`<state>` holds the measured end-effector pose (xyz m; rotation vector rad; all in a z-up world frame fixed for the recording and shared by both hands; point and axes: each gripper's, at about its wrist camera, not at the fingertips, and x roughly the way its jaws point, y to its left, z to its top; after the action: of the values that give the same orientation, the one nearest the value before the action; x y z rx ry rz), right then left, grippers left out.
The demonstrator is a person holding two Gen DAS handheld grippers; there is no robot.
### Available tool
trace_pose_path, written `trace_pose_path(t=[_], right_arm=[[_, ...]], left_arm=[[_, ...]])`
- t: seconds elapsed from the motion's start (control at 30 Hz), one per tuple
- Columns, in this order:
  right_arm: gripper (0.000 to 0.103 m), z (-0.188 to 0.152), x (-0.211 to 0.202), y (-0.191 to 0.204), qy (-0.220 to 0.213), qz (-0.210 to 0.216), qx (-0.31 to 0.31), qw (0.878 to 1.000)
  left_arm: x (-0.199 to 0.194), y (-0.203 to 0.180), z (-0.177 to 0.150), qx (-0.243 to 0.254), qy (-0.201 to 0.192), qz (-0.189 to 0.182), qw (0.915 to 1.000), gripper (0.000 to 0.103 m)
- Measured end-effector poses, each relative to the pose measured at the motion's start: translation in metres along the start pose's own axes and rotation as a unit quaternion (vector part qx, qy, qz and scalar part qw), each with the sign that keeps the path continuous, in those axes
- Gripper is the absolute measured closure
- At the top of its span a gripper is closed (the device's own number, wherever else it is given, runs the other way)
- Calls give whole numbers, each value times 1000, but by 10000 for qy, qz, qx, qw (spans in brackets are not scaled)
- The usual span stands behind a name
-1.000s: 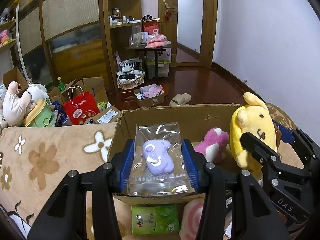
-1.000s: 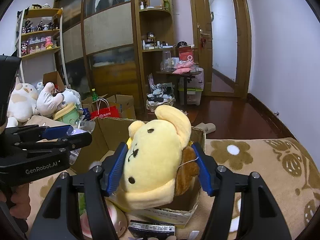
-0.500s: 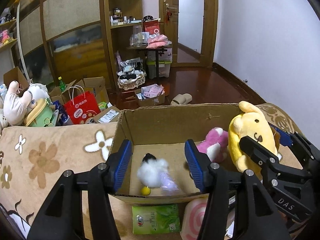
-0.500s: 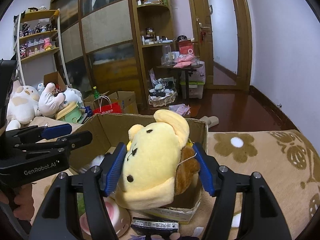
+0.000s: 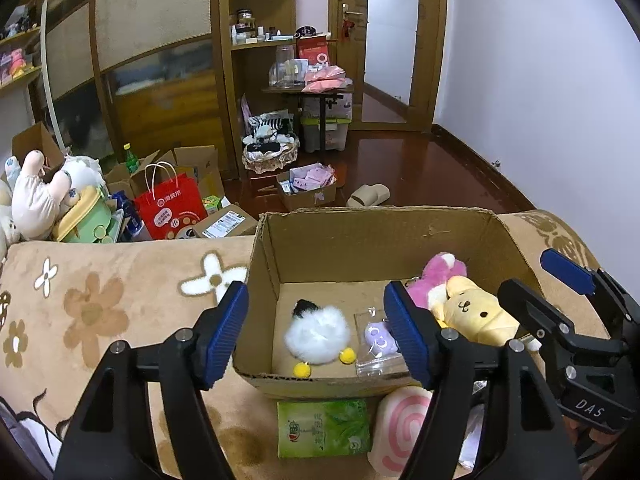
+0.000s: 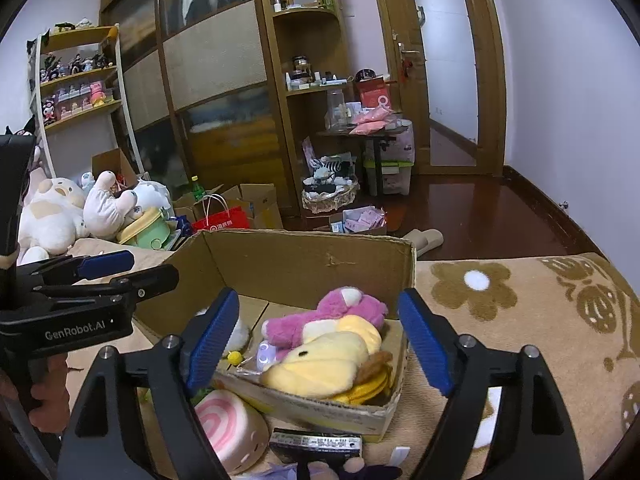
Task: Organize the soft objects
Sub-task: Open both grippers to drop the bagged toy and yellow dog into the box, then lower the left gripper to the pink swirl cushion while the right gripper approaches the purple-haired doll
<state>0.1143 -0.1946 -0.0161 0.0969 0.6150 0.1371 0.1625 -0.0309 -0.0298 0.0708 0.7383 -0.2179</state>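
An open cardboard box (image 5: pixel 360 240) (image 6: pixel 304 264) sits on a flowered brown blanket. Inside lie a white fluffy toy with yellow feet (image 5: pixel 318 334), a bagged purple toy (image 5: pixel 378 338), a pink plush (image 5: pixel 438 276) (image 6: pixel 324 314) and a yellow dog plush (image 5: pixel 476 314) (image 6: pixel 324 364). My left gripper (image 5: pixel 316 336) is open and empty above the box's near left part. My right gripper (image 6: pixel 320 340) is open and empty just above the yellow plush; it also shows in the left wrist view (image 5: pixel 556 280).
In front of the box lie a green packet (image 5: pixel 324 428), a pink-swirl soft roll (image 5: pixel 400 428) (image 6: pixel 228 428) and a dark flat pack (image 6: pixel 316 444). Large plush toys (image 6: pixel 56 212), a red bag (image 5: pixel 170 208) and cartons crowd the floor at left.
My left gripper opened and the bagged purple toy dropped into the box. My right gripper opened and the yellow plush fell into the box beside the pink plush.
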Motion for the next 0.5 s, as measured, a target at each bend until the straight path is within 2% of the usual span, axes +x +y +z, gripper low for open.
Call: trace_pose_path(t=[0.1,0.17,0.23,0.4,0.5], right_arm=[[16,0,-5,1,17,30,-51,10000],[14,1,-9,2,17,13,-91,10000],[9,1,-14,1,-23,-6,-91,10000],[8,2,-24,-3,-7,-26,68,10000],[2,2,-32,-3,-3,-79,79,9999]], left_arm=[[-3,1,-3,-27,73,26,10000,32],[-7,2,-6,-49,74,16,10000,24],[-12,-1,-8,-30,40,34,10000,20],[-22,-9,-13,85,79,56,9999,20],[-29,-12,-20,98,131,43,9999,12]])
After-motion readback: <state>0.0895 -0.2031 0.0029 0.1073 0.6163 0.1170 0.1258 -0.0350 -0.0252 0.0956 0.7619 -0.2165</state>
